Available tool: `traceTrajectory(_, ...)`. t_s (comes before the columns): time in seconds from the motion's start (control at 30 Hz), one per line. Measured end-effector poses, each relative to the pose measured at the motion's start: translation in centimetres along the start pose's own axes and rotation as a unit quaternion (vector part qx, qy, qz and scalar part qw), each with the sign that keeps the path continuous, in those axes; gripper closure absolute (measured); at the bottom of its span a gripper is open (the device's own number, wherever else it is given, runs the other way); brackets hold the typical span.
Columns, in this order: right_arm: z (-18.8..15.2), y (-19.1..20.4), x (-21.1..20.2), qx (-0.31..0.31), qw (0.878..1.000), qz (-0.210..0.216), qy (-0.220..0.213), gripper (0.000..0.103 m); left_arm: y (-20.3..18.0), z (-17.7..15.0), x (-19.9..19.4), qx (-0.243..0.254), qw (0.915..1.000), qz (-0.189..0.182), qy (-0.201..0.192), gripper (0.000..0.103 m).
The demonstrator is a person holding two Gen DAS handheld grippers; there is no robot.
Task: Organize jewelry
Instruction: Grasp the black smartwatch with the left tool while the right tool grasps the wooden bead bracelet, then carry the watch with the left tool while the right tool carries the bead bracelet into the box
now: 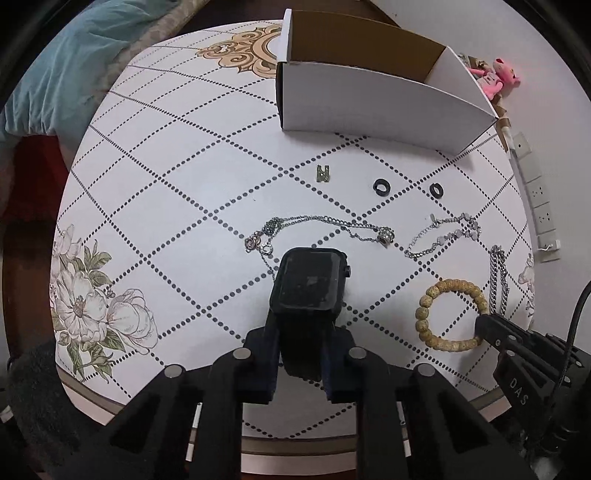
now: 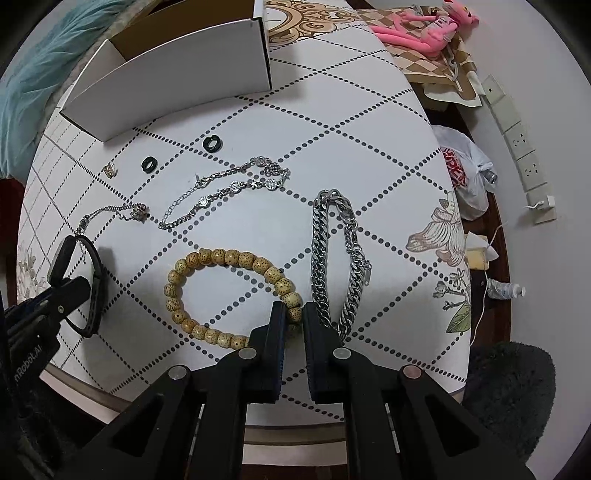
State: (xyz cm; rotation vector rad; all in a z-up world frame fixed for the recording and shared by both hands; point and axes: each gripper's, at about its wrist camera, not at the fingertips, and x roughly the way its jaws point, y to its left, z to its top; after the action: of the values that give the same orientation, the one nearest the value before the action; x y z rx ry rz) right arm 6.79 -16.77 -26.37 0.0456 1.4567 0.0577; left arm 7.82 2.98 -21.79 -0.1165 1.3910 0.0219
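Your left gripper [image 1: 301, 354] is clamped on the strap of a black smartwatch [image 1: 309, 282], whose scuffed square face tilts up above the bench [image 1: 177, 177]. Your right gripper [image 2: 294, 325] has its jaws drawn narrow around the near edge of a tan beaded bracelet [image 2: 207, 266], pinching a bead; the spotted wooden beads form a loop lying flat. Just right of it lies a heavy silver curb chain [image 2: 332, 258], doubled over. Farther back sit a slim silver bracelet with round links [image 2: 236, 184], a fine necklace with a small charm [image 1: 317, 225], two black rings [image 1: 380, 185] side by side but apart, and a small gold piece [image 1: 323, 172]. An open white cardboard box [image 1: 369, 107] with a brown inside stands at the far side.

The bench top is white, crossed by dotted diamond lines, with printed flowers at its edges. Beyond it, a teal cushion [image 1: 62, 70] lies to the left, a pink plush toy [image 2: 432, 29] and a power strip [image 2: 517, 140] to the right.
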Motion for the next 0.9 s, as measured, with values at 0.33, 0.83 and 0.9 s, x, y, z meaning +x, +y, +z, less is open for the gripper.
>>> traceTrajectory(0.33, -0.2, -0.3, -0.3, 0.008, 1.0, 0.017, -0.006, 0.093, 0.3, 0.1, -2.0, 0.012, 0.9996, -0.003, -0.026, 0.089)
traceTrajectory(0.83, 3.5, 0.1, -10.8, -0.004, 0.987, 0.12, -0.108, 0.093, 0.0, 3.7, -11.4, 0.017, 0.9917, -0.038, -0.121, 0.089)
traceTrajectory(0.9, 4.8, 0.4, -12.2, -0.014, 0.984, 0.127, -0.123, 0.093, -0.9, 5.4, -11.7, 0.016, 0.9912, -0.029, -0.128, 0.089)
